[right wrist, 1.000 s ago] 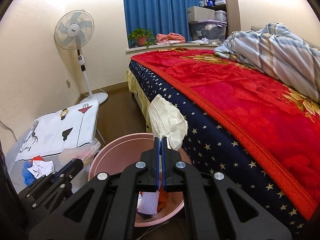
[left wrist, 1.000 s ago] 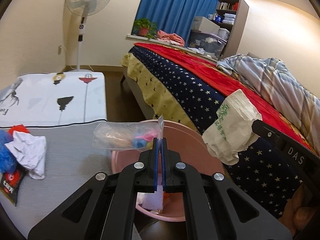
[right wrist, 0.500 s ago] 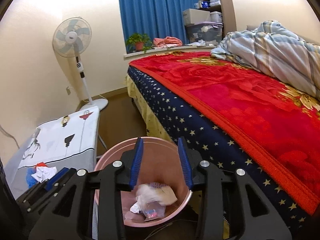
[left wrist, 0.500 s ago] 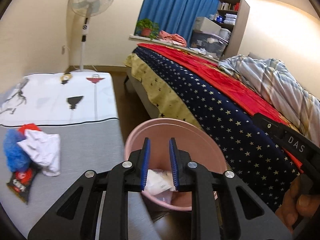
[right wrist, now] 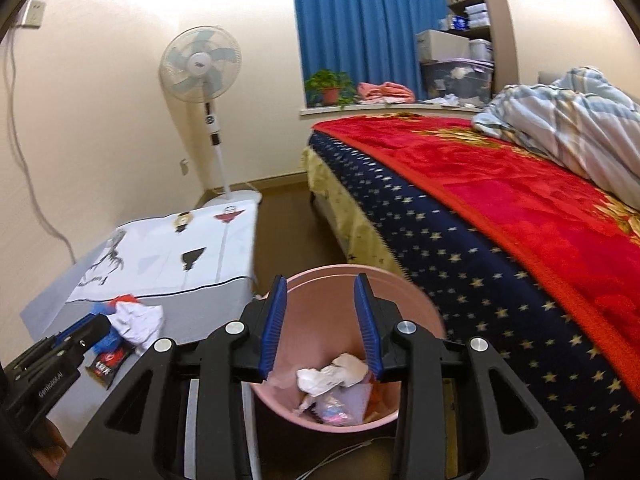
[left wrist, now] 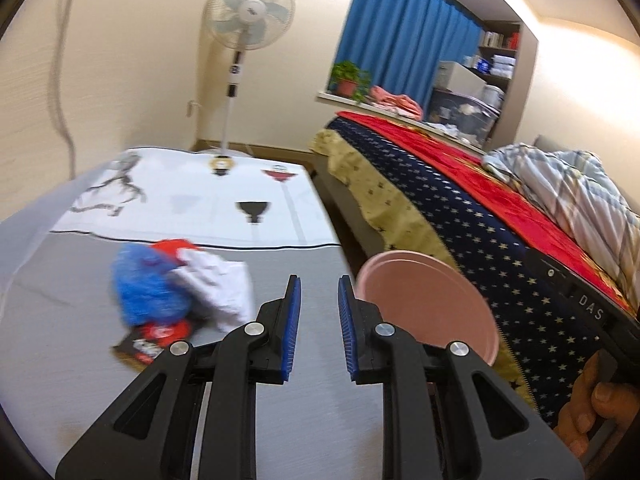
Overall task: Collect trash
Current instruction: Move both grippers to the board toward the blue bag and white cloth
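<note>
Left view: left gripper [left wrist: 318, 322] a little open, empty, above grey table [left wrist: 80, 380]. Trash pile [left wrist: 180, 292] on table, left of blue pads. Pink bin [left wrist: 432, 308] just right.

Right view: right gripper [right wrist: 320, 322] open, empty, over pink bin [right wrist: 424, 316]. Crumpled trash [right wrist: 336, 384] inside.

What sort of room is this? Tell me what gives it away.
A bedroom in a home, most likely. A bed with a red and star-patterned blanket and a rumpled striped duvet fills one side, a standing fan is by the wall, and blue curtains hang over a sill with a potted plant.
</note>
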`<action>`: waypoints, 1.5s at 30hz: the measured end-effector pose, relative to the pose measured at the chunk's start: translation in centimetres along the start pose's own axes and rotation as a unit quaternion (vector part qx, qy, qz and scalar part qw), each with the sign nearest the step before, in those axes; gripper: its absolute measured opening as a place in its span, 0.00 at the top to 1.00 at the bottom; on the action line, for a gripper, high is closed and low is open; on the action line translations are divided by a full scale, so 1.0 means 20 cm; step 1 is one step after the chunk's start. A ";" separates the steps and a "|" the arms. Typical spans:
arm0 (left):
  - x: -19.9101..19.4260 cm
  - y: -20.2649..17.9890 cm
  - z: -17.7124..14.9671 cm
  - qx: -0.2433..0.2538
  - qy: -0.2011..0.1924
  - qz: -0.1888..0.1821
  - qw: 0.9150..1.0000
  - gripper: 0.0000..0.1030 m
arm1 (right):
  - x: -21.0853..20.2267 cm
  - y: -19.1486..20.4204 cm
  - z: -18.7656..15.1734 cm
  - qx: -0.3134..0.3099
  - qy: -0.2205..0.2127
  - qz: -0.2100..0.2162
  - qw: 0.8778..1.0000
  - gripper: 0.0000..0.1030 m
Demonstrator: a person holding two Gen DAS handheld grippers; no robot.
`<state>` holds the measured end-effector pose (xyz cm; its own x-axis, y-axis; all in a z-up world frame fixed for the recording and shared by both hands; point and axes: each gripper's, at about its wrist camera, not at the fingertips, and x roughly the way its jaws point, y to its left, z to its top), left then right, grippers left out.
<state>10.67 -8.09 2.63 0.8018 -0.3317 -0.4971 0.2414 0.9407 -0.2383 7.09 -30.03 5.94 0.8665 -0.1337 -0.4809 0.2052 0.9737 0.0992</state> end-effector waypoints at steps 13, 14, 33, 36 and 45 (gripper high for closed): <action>-0.07 0.44 -0.04 -0.079 -0.011 0.098 0.992 0.89 | 0.14 0.45 -0.10 -0.046 0.012 0.087 0.995 0.71; -0.06 0.46 -0.04 -0.082 -0.011 0.103 0.991 0.89 | 0.16 0.48 -0.10 -0.050 0.014 0.093 0.994 0.71; 0.13 0.71 -0.05 -0.118 0.012 0.144 0.982 0.89 | 0.48 0.86 -0.28 -0.113 0.066 0.161 0.978 0.60; 0.17 0.75 -0.05 -0.131 0.018 0.142 0.981 0.89 | 0.51 0.92 -0.30 -0.132 0.073 0.171 0.974 0.49; 0.29 0.82 -0.04 -0.165 0.029 0.124 0.978 0.68 | 0.59 1.04 -0.33 -0.180 0.097 0.181 0.962 0.46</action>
<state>18.87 5.26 -4.86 0.7784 -0.1093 -0.6182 -0.1529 0.9221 -0.3555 18.59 -10.04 -3.48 0.7429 0.2286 -0.6291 -0.2952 0.9554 -0.0013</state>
